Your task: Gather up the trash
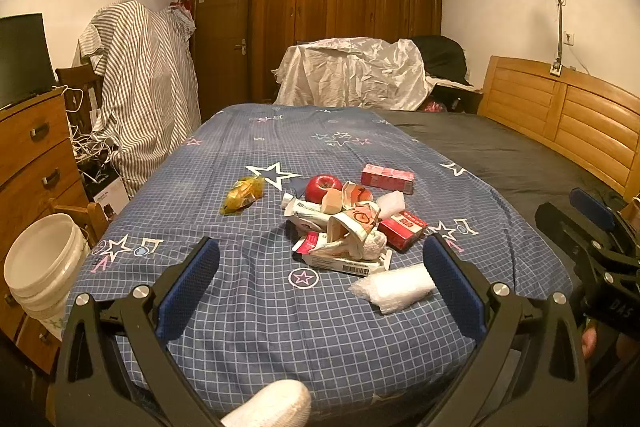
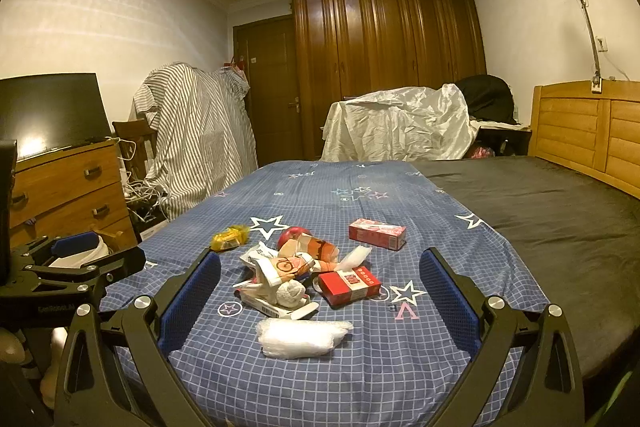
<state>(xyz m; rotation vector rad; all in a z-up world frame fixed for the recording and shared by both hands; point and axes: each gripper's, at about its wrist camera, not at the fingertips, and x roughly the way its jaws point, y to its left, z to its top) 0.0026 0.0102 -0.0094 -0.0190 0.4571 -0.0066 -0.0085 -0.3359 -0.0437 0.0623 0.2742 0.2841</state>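
Both grippers hover over the near end of the bed (image 1: pixel 280 155), and nothing is picked up yet. The left gripper (image 1: pixel 320 287) has its jaws spread wide and empty; the right gripper (image 2: pixel 320 299) is the same, wide and holding nothing.

The trash lies on the blue sheet just ahead. In the right view the pile (image 2: pixel 280 279) of crumpled wrappers is at 12 o'clock between the fingers, the plastic wad (image 2: pixel 300 339) is nearest, a red box (image 2: pixel 350 285) is at 1 o'clock, a pink box (image 2: pixel 377 234) is farther at 1 o'clock, and a yellow wrapper (image 2: pixel 229 238) is at 11 o'clock. An apple (image 1: pixel 323 187) touches the far side of the pile — I judge it is probably not trash.

To do this step well, I would take the plastic wad first, because it lies apart and closest. The wad is soft, so the fingers should come down on both sides of it and press lightly into the sheet before closing, without pinching the cloth.

The left view alone shows a white bucket (image 1: pixel 44 267) at 9 o'clock beside the bed — likely the place for the trash, though I cannot see inside it. In the right view the left gripper covers most of it. The right view shows the plastic wad centred and free of the fingers, while in the left view it lies close to the right finger.
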